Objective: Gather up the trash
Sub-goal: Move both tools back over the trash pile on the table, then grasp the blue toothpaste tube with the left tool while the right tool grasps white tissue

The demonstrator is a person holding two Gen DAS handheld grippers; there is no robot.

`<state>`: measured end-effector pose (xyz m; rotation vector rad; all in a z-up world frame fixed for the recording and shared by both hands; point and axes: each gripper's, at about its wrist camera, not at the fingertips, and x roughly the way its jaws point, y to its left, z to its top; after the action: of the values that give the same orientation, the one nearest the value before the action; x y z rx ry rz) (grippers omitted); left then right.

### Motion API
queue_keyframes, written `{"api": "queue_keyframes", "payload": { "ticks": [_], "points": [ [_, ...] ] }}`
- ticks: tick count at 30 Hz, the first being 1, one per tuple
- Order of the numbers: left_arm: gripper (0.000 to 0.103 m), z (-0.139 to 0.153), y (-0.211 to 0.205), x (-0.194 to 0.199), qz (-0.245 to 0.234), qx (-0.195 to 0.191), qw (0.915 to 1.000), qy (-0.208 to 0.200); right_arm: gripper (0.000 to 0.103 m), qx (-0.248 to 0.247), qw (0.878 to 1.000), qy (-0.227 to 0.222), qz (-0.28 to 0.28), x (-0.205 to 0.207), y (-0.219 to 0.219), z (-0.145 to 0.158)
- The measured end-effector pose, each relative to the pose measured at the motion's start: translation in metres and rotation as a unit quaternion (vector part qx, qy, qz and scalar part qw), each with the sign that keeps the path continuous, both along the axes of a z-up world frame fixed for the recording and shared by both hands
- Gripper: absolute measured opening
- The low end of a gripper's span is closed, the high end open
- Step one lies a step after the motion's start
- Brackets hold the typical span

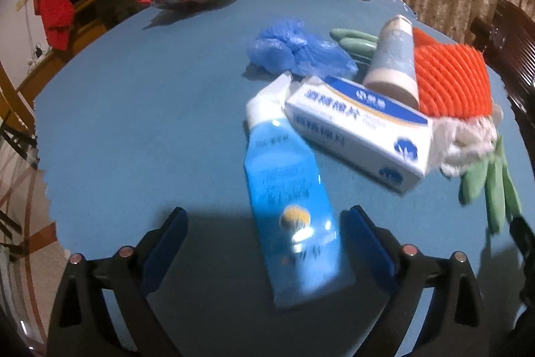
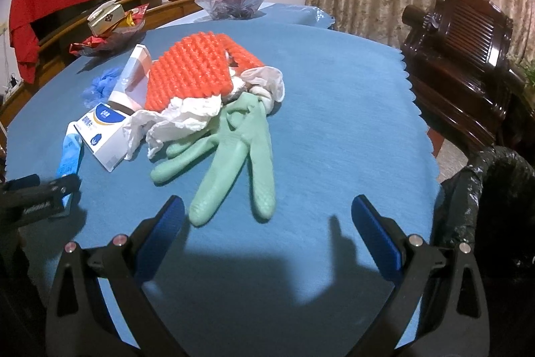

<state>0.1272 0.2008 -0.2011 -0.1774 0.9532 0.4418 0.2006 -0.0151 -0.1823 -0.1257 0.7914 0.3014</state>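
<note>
A pile of trash lies on the blue table (image 1: 133,122). A blue tube (image 1: 291,199) lies flat with its crimped end between the fingers of my open left gripper (image 1: 264,216). Beside it are a white and blue box (image 1: 361,129), a paper cup (image 1: 394,59), an orange foam net (image 1: 451,76), a crumpled blue plastic cover (image 1: 294,49) and white tissue (image 1: 468,139). My right gripper (image 2: 267,209) is open and empty, its fingers just short of the tips of a green rubber glove (image 2: 234,156). The orange net (image 2: 194,69), the box (image 2: 103,132) and the white tissue (image 2: 187,116) lie behind the glove.
A black bin bag (image 2: 495,189) hangs open at the table's right edge. A dark wooden chair (image 2: 458,56) stands behind it. Two glass dishes, one with snack packets (image 2: 110,25) and one with dates (image 2: 234,2), sit at the far side. The left gripper (image 2: 33,199) shows at the left.
</note>
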Motion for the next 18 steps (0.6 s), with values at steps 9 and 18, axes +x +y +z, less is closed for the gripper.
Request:
{"api": "queue_keyframes", "payload": {
  "ticks": [9,18],
  "points": [
    [0.073,-0.002,0.014,0.029,-0.004,-0.006,0.9999,-0.010,0.097,0.001,1.000,0.001,0.009,0.009,0.011,0.003],
    [0.048,0.001,0.011,0.024,-0.033,-0.024,0.9987,-0.030,0.097,0.002,1.000,-0.011,0.019,0.013,0.022,0.011]
  ]
}}
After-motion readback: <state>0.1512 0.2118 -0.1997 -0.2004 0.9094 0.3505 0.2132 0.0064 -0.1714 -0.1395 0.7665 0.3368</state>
